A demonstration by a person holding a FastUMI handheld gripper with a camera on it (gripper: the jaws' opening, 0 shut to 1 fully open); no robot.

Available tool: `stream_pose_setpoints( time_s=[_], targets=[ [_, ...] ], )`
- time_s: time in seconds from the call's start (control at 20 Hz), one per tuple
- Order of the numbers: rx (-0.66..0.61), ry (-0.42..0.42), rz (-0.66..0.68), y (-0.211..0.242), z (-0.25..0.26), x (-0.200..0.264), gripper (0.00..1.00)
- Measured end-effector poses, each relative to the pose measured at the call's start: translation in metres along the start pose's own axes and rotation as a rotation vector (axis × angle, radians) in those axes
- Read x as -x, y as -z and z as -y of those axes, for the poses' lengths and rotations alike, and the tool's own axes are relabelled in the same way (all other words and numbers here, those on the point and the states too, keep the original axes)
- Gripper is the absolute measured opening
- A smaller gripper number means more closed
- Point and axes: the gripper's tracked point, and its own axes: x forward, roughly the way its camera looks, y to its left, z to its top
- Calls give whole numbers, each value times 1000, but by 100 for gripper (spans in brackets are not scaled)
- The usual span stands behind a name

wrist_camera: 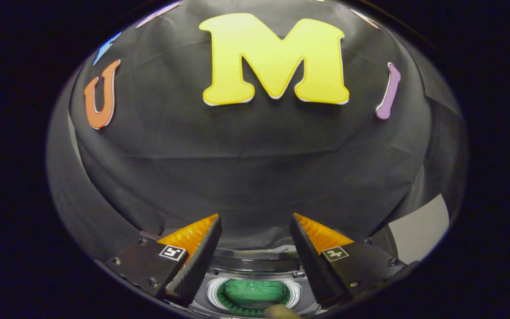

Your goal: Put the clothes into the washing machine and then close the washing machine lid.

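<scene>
My gripper (255, 219) is open, its two fingers spread wide with nothing between them, held above the washing machine (255, 266) and facing the booth's back wall. Between and below the fingers I see the machine's top, with a round opening ringed in white. Green cloth (255, 291) lies inside that opening. The dark back part of the machine's top, which may be the lid (255, 256), sits just beyond the opening; whether it is raised I cannot tell. A small tan rounded object (280, 311) shows at the near rim of the opening; what it is I cannot tell.
Black cloth wall (255, 168) hangs close behind the machine. A pale grey panel (421, 228) shows to the right of the right finger.
</scene>
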Motion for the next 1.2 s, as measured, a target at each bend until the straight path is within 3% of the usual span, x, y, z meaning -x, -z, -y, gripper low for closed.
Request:
stream_pose_setpoints(
  time_s=[0.2, 1.2],
  targets=[
    [-16, 41, -65, 24, 7, -13, 97],
    [-12, 44, 44, 59, 8, 30, 98]
  ],
)
